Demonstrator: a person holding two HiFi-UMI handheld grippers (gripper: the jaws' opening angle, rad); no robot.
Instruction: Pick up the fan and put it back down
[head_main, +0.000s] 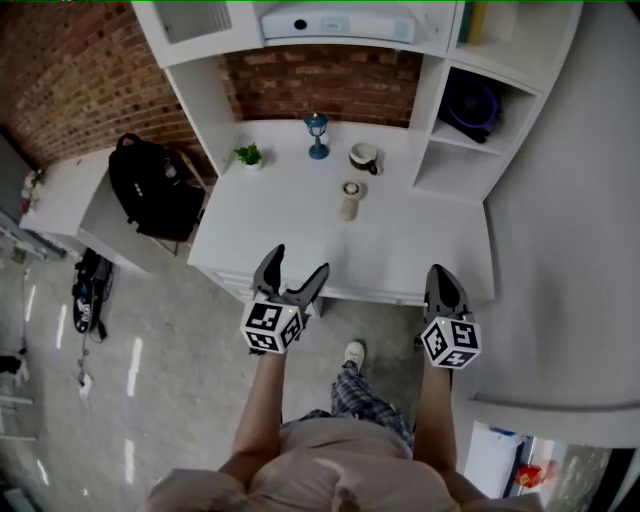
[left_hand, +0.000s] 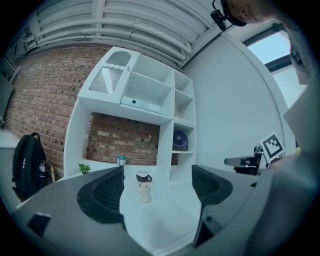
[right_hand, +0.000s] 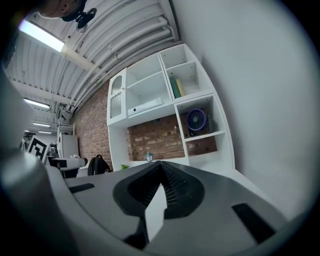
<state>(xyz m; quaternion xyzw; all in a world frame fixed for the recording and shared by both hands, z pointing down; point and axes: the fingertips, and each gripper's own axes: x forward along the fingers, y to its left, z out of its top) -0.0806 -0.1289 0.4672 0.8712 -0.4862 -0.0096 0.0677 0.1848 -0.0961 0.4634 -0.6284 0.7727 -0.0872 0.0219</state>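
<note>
White desk (head_main: 300, 235) with a plant (head_main: 249, 155), blue lantern (head_main: 317, 134), mug (head_main: 364, 157) and pale jar (head_main: 350, 200) spread across the back and middle. Black backpack (head_main: 155, 185) just beside its left end. Dark blue fan (head_main: 470, 105), round grille facing out, upright in a right-hand cubby (head_main: 520, 120), well apart from both grippers. Left gripper (head_main: 300, 260) over the near edge, jaws spread, empty. Right gripper (head_main: 441, 272) there too, jaws pressed together on nothing
</note>
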